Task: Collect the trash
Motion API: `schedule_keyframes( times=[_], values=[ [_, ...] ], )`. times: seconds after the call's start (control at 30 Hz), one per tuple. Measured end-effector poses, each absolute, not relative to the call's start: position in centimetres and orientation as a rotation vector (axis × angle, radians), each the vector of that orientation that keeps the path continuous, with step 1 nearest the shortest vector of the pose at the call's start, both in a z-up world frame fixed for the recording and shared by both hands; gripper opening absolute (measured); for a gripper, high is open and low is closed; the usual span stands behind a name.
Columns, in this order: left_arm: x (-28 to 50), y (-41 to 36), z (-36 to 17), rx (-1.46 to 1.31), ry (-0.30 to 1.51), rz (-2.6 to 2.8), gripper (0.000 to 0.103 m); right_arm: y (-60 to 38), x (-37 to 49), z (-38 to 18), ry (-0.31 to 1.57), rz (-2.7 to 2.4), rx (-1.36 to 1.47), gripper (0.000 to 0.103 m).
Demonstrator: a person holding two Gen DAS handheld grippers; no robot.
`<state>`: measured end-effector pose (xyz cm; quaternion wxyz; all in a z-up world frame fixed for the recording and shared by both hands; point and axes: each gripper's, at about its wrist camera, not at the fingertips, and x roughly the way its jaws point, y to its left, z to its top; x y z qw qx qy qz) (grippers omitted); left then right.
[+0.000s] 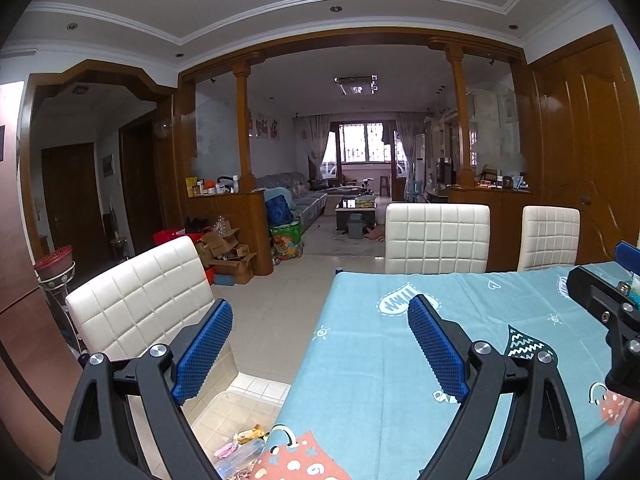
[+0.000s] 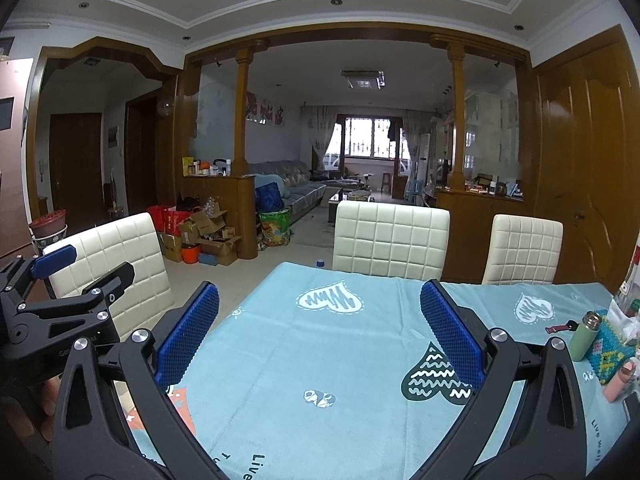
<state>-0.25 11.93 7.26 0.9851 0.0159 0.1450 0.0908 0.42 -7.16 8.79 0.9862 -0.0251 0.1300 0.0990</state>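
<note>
far left in the left wrist view: quilted cream leather chair [image 1: 140, 300] drawn up beside the bench, and below it, low at the frame's bottom edge, a clear plastic bin [image 1: 236, 432] on the pale tiled floor, holding crumpled wrappers [image 1: 250, 436], tan and pink, lying in it just off the near left corner of the bench [image 1: 400, 380] under its light blue heart-print cloth. above that bin, the left gripper [image 1: 320, 348], released, blue pads spread wide with nothing between them, left pad over the chair and bin, right pad over the cloth. so: collected trash down and slightly left of this gripper, the nearer of the two by a clear margin. no loose trash visible on the open cloth ahead; judged near the end of the task, or between pieces. further right, the right gripper [image 2: 320, 336], likewise spread and empty, aimed along the middle of the bench, well apart from the bin. far right edge: green lidded flask [image 2: 586, 336], a beaded turquoise box [image 2: 608, 354] and a pink bottle [image 2: 618, 384], clustered, touching or nearly so; whether any of it counts as trash, impossible to tell. long axis of the wrappers not readable, too crumpled.
</note>
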Motion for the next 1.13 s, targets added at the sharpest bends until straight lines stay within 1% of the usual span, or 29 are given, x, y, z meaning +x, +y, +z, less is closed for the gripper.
schedule_keyframes(
  times=[0.67,1.13],
  values=[
    [-0.2,13.0,6.1,0.017,0.338,0.157,0.087,-5.9,0.5,8.3,0.280,0.220,-0.078,0.099],
    [-0.2,12.4,5.9,0.041,0.355,0.154,0.087,-5.6,0.6,8.1,0.289,0.225,-0.076,0.099]
  ],
)
